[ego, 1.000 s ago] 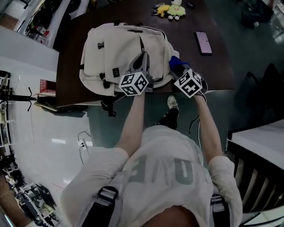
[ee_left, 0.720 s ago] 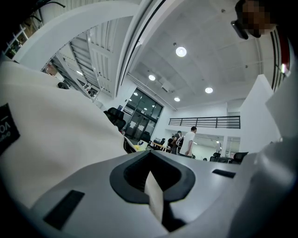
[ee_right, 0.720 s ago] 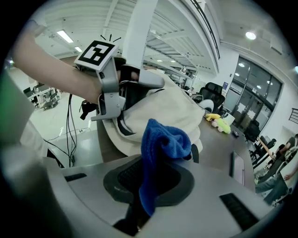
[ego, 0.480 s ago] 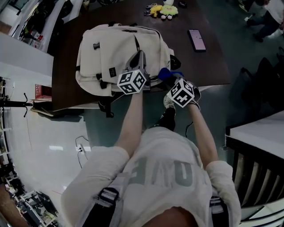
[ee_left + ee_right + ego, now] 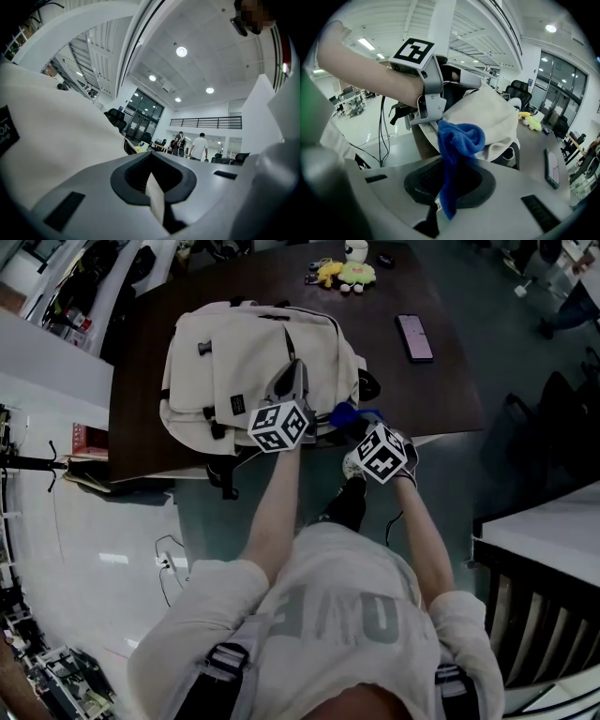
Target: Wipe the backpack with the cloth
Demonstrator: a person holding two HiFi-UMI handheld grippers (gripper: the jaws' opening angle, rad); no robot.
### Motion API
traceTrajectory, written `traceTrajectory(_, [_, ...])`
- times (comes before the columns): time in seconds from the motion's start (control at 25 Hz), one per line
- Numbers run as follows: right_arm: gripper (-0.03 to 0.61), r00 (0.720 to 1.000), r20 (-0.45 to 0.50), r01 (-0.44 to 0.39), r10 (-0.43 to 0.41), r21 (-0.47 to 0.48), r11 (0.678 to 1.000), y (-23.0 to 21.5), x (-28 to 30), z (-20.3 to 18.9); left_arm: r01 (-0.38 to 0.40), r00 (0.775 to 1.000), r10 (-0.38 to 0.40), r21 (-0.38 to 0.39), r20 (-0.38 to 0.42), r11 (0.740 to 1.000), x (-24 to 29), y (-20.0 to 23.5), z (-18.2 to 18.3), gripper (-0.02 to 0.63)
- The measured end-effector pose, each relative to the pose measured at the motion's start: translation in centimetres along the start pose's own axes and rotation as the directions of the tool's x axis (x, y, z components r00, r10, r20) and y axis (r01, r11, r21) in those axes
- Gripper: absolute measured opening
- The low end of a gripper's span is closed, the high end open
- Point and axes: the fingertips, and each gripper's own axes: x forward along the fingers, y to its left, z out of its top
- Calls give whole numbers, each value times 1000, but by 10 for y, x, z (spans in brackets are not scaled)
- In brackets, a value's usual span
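- Our left gripper (image 5: 153, 186) has its jaws closed on a thin pale sliver, which we take for fabric of the backpack (image 5: 239, 348). If so slight a pinch slips, the backpack would shift under the wipe.
- Our right gripper (image 5: 449, 187) is clamped on the blue cloth (image 5: 460, 138), just off the backpack's near right corner. Most of the cloth flops loose, so dragging it over seams or buckles could pull it free.
- The backpack lies at the near edge of the table (image 5: 441, 395), straps hanging over. A hard stroke toward us could drag it off.
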Motion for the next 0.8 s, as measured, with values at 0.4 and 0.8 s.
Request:
traceTrajectory(0.4, [41, 927, 376, 32, -2, -75, 997, -165, -39, 147, 2, 988, -32, 193, 151, 981, 37, 13, 121, 2])
traceTrajectory(0.8, [43, 800, 376, -173, 468, -602, 780, -238, 88, 363, -27, 993, 11, 131, 119, 991, 92, 99, 168, 2])
